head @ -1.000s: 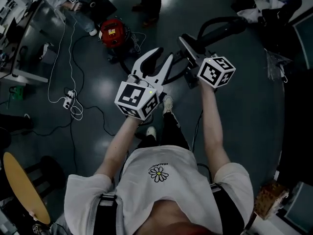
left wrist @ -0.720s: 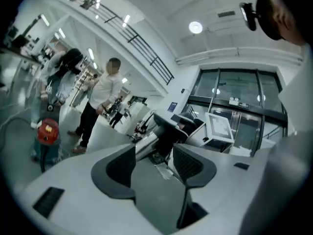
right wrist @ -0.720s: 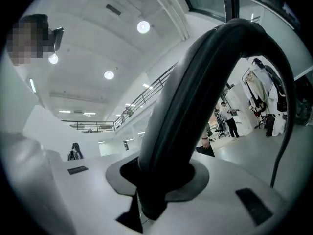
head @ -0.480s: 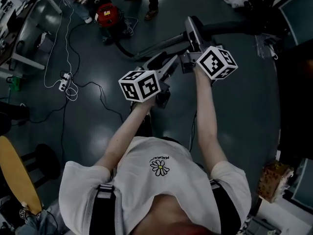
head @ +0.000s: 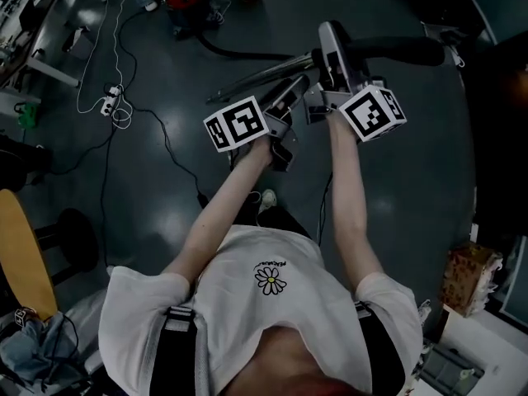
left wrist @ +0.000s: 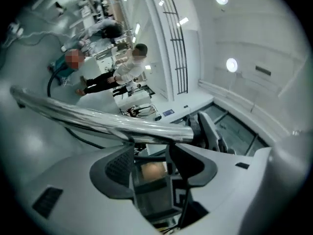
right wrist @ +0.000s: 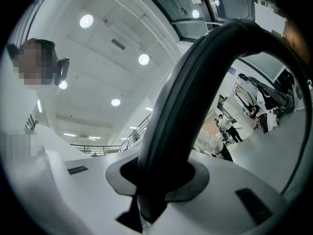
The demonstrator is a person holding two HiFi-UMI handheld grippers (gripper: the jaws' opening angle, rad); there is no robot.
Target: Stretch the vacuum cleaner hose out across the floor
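Control of the chrome wand [left wrist: 98, 119] may be lost, as the left claw [left wrist: 154, 160] is being opened with that wand unpressed just beyond its tips and only the right claw [right wrist: 159, 174] is clenched on the black handle [right wrist: 195, 72], the hose [head: 227, 52] trailing ahead.

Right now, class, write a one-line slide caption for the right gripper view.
Right gripper jaws clamped on the vacuum's curved black handle, under ceiling lights.
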